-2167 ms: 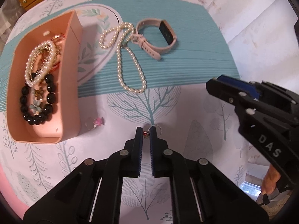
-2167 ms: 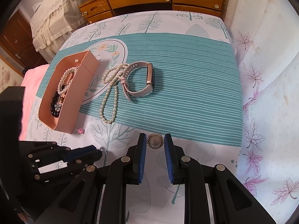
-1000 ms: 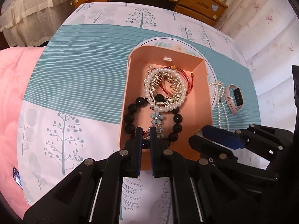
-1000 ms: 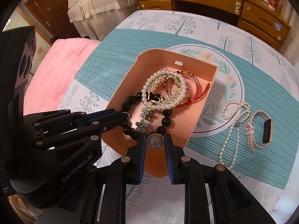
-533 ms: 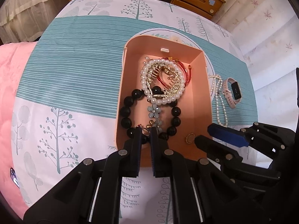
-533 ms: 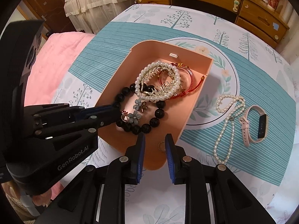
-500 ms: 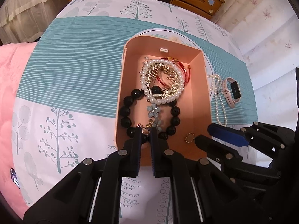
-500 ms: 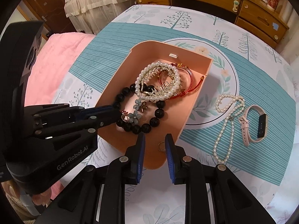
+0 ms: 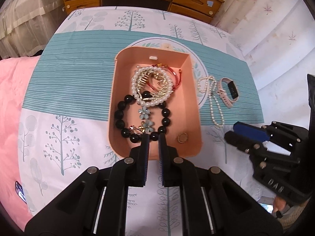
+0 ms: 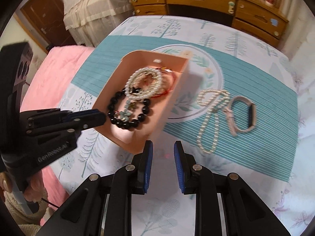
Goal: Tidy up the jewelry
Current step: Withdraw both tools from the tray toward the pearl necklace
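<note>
Left gripper (image 9: 153,137) fingers clenched, empty, above pink tray (image 9: 194,90) centre frame. Right gripper (image 10: 163,147) fingers released, empty. Pearl necklace (image 10: 210,118) and watch (image 10: 243,116) lie right of tray, apparently touching; lifting one risks dragging the other.

We are looking at a peach-pink box (image 9: 155,153) on a white bedspread (image 9: 65,137) printed with grey-blue trees and crossed by a teal band with thin white stripes. Inside are showing a black bead bracelet (image 9: 122,116), white pearls (image 9: 137,100) and a red cord (image 9: 175,78). Beside it are lying a white pearl necklace (image 9: 214,106) and a pale pink watch (image 9: 229,94) with a black face.
</note>
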